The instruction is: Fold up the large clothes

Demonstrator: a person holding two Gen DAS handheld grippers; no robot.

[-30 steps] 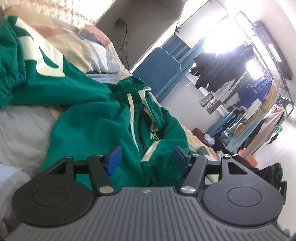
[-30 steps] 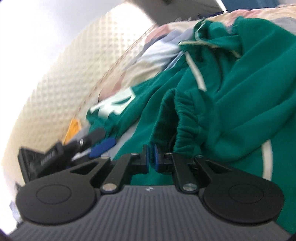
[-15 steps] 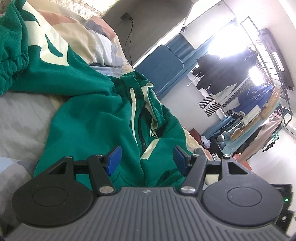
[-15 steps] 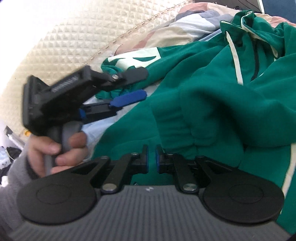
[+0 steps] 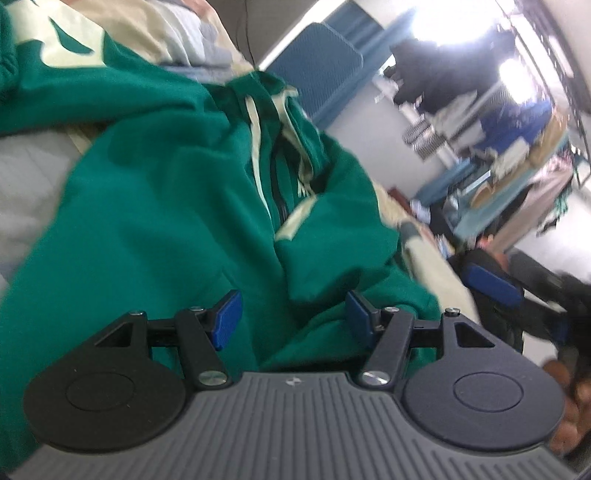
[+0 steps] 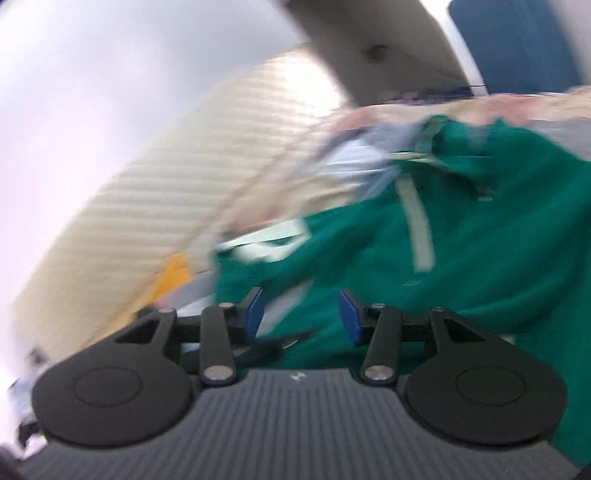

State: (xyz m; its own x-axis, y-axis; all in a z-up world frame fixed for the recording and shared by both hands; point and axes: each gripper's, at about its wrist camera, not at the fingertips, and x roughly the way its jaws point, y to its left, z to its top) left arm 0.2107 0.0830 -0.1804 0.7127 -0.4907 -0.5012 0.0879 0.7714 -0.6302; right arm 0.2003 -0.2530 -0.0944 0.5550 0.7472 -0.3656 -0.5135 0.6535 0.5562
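A large green jacket (image 5: 177, 206) with cream stripes and a dark zip lies crumpled on the bed; it also shows in the right wrist view (image 6: 480, 251), blurred by motion. My left gripper (image 5: 291, 319) is open, its blue pads apart just above a fold of the green cloth, holding nothing. My right gripper (image 6: 301, 314) is open and empty, close over the jacket's lower edge. The right gripper also appears at the right edge of the left wrist view (image 5: 491, 284).
The bed has a grey sheet (image 5: 33, 173) and a patchwork quilt (image 5: 177, 33) behind the jacket. A quilted cream headboard (image 6: 155, 206) rises at the left. A clothes rack (image 5: 517, 140) with hanging garments and a blue panel (image 5: 317, 74) stand beyond the bed.
My right gripper has opened and let go of the green cloth, then swung quickly. My left gripper stayed open and moved closer over the jacket. The right gripper came into the left view.
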